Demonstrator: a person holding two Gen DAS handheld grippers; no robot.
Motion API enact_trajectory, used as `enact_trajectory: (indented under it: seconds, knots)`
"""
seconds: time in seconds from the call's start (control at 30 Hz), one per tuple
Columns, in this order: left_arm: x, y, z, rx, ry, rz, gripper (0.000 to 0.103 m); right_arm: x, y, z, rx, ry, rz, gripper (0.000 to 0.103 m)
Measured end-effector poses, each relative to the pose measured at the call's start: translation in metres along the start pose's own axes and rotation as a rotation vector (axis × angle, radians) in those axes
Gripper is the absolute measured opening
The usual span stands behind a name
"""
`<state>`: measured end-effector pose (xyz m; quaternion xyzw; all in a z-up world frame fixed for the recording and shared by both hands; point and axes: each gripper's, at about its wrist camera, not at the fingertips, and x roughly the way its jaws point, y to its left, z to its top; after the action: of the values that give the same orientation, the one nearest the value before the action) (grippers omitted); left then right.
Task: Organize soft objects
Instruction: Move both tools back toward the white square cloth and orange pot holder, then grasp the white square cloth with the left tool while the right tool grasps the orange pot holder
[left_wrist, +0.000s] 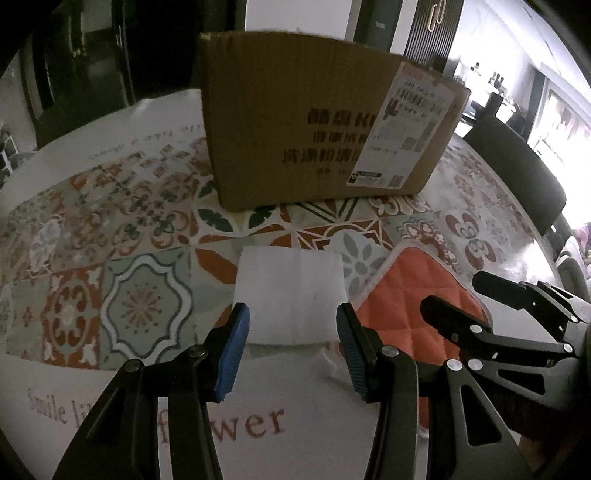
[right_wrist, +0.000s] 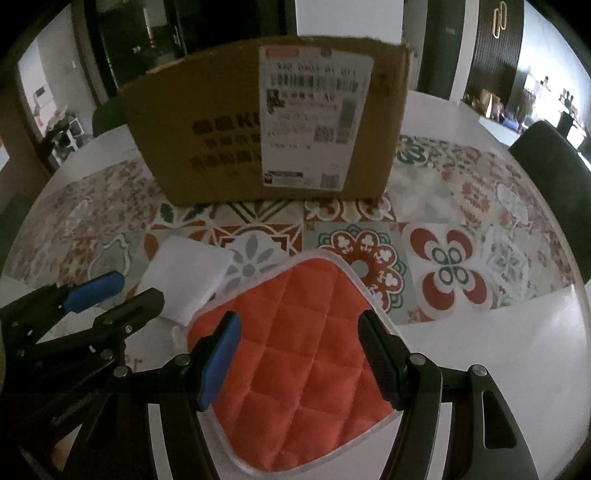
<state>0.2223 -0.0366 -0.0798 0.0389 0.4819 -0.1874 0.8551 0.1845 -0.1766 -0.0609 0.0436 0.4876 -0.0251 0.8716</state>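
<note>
Evidently both claws are lining up first grasps: the left claw (left_wrist: 291, 354) is hanging released around the white folded cloth (left_wrist: 291, 291), the right claw (right_wrist: 299, 362) released over the orange quilted pot holder (right_wrist: 295, 354). Cardboard box (right_wrist: 266, 125) is waiting at twelve o'clock on the counter (right_wrist: 498, 350); next, each claw is needing to drop and pinch.

Take the box (left_wrist: 317, 122) as your landmark: it stands on the mat (left_wrist: 122, 221) at the far side. The cloth (left_wrist: 291, 295) lies on the mat in front of the box. The pad (right_wrist: 295, 354) lies in front of the box too, just right of the cloth. A chair (right_wrist: 550, 162) stands well to the box's right, off the table (right_wrist: 498, 350).
</note>
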Motion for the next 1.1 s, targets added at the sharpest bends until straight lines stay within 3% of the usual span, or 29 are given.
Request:
enact_trajectory:
  seconds: [0.47,0.6,0.67,0.7,0.97,1.1]
  knots:
    - [0.033,0.001,0.009,-0.009,0.042,0.009,0.049,0.022,-0.002,0.006,0.004,0.039,-0.004,0.067]
    - [0.034,-0.006,0.004,0.047,0.011,0.077,0.039,0.023,-0.004,0.005,0.013,0.044,0.015,0.067]
    - [0.033,-0.005,0.003,0.041,0.001,0.065,0.023,0.023,-0.005,0.004,0.014,0.041,0.016,0.067]
    - [0.033,-0.005,0.004,0.037,0.002,0.059,0.01,0.024,-0.005,0.004,0.013,0.042,0.016,0.067]
    - [0.023,-0.007,0.001,0.028,-0.018,0.043,0.007,0.021,-0.006,0.003,0.018,0.037,0.037,0.067]
    - [0.0,-0.009,-0.005,0.014,-0.062,0.089,0.007,0.016,-0.008,0.001,0.011,0.037,0.064,0.067]
